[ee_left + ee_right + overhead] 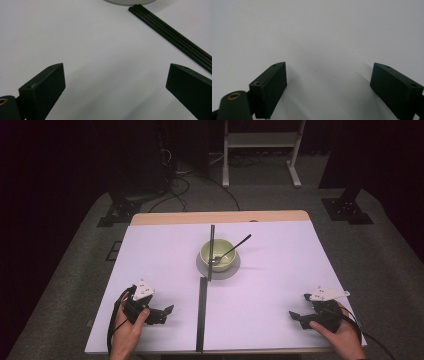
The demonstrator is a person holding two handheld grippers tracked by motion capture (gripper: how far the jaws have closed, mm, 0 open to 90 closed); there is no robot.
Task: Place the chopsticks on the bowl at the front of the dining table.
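**Both grippers idle at near edge, bowl and spoon dead ahead on the centre line**

Hands at near table edge, one gripper each. Left gripper [162, 312] low on the white table [150, 250], jaws spread wide, nothing between them; same in left gripper view [113, 82], bare table between the black jaws. Right gripper [296, 316] mirrors it on the right side, jaws likewise apart and empty; right gripper view [328, 80] confirms, plain white surface ahead.

Pale green bowl [218, 251] sits on a grey round plate [231, 269] at table centre, well apart from both grippers, further from the person. Spoon [231, 249] rests in the bowl, head down inside, handle leaning over the rim toward far right. Long axis runs from lower left to upper right in the high view.

Black divider strip [202, 312] runs along the midline from the near edge up to the plate; a thinner strip [212, 250] continues across the bowl. Strip and plate rim also visible at top of left gripper view [172, 35].

Judgement: distances roughly equal, but handle points to the right half, so right gripper has the cleaner approach, reaching forward and inward with jaws across the handle axis.
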